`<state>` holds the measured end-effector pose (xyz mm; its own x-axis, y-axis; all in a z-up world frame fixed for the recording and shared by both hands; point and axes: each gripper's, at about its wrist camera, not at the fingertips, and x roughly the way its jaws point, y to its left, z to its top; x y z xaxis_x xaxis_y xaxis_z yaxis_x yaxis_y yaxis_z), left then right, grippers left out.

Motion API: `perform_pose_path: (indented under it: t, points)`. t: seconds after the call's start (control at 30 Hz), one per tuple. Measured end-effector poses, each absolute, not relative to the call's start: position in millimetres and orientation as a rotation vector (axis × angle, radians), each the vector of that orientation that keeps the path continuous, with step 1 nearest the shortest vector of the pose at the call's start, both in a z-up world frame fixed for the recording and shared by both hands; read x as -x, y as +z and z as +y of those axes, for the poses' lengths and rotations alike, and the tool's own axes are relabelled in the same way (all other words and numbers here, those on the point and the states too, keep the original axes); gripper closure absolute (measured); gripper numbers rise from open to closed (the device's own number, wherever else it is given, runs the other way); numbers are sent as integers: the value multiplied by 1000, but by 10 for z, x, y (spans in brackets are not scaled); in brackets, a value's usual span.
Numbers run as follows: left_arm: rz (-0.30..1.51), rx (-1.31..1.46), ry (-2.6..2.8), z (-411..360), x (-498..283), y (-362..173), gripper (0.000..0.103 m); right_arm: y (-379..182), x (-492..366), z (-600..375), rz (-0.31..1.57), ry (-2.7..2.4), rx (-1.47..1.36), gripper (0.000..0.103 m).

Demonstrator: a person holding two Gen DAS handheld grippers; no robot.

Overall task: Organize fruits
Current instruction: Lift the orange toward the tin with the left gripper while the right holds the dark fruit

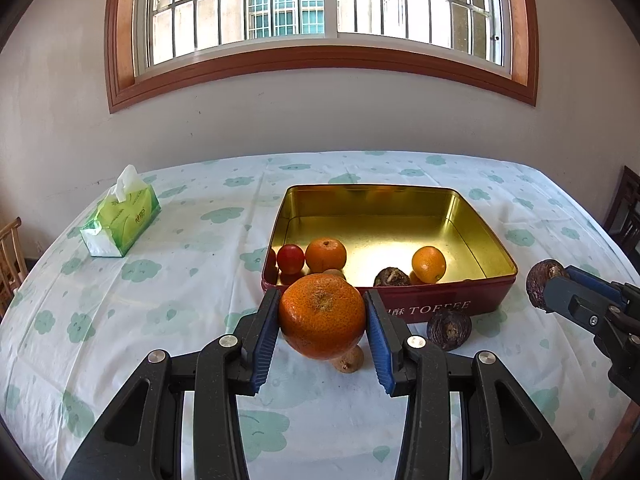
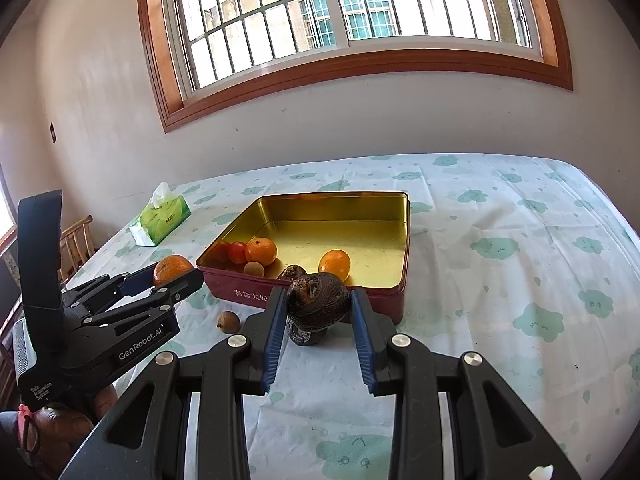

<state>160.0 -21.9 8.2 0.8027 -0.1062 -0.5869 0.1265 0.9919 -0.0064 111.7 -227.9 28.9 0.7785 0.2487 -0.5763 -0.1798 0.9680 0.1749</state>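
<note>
Left wrist view, item one: red tin (image 1: 440, 308) with a gold interior, lid off, standing on a table (image 1: 160, 320) covered by a white cloth with green cloud prints. Lettering on the near wall reads "TOFFEE", preceded by Chinese characters partly hidden behind the blue pads. Right wrist view shows more Chinese characters on the tin (image 2: 376, 300) – too small to read.

Tin contents: a red tomato (image 1: 290, 258), a medium orange (image 1: 326, 255), a smaller orange (image 1: 429, 264), a dark water chestnut (image 1: 392, 277), and one small brown round fruit (image 2: 254, 269) beside the oranges.

Left gripper (image 1: 322, 316): pinching a large orange (image 1: 322, 316) between its blue pads, held above the cloth just in front of the tin's near wall. Its body, seen from the right wrist, carries "GenRobot.AI" and "Data Acquisition System".

Right gripper (image 2: 318, 306): clamped on a second dark water chestnut (image 2: 318, 300), held over the cloth at the tin's near side.

Loose on the cloth: a third dark water chestnut (image 1: 449, 327) just before the tin, and a small brown fruit (image 1: 350, 360) under the large orange.

Far left: green tissue pack (image 1: 120, 220), white sheet protruding – print illegible.
</note>
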Motion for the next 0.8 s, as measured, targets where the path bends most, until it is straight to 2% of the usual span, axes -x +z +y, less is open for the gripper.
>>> perform_pose_path:
  t: [0.8]
  points:
    - [589, -74, -104, -186, -1705, 128, 60, 279, -1212, -2191, 639, 243, -99, 73]
